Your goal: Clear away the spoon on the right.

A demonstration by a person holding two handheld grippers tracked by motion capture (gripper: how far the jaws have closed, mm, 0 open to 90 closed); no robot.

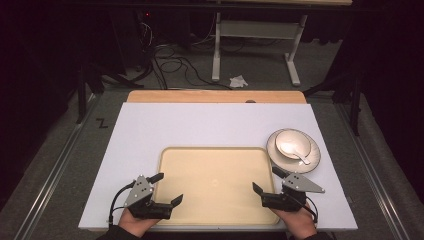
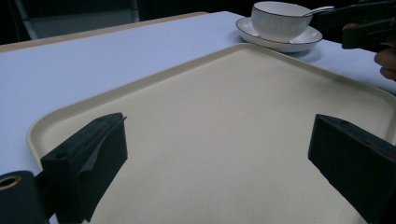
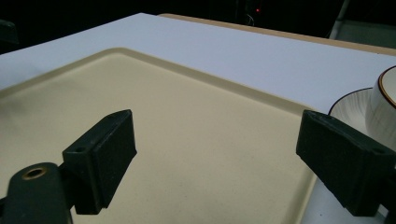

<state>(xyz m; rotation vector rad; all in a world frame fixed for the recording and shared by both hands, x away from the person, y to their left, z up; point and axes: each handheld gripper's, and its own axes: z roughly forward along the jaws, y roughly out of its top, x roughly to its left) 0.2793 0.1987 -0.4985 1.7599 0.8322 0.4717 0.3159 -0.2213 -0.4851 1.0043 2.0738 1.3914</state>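
Two hands come in at the near edge of the high view, each holding a gripper with its fingers spread wide and nothing between them. Between the two grippers lies the cream tray, flat on the white surface.

Of the left gripper, one finger hangs over the tray's near left part and the other stands over its left rim, farther from the person. In the left gripper view its fingers stand well apart, with the bare tray floor stretching ahead between them and no pad touching it as far as can be seen.

For the right gripper, one finger reaches over the tray's near right part and the other points toward the tray's far right corner. In the right gripper view its fingers are just as widely parted, over the tray's floor and its right rim.

Beyond the right gripper's outer finger, just off the tray's far right corner, sits a white saucer with a dark rim line. On it stands a white bowl, and a white spoon rests in the bowl with its handle pointing toward the right gripper. Bowl and saucer are near that gripper yet apart from it; from the left gripper's fingers they lie well away, across the tray. Past the fingers' far side, a strip of wooden tabletop edges the white surface.
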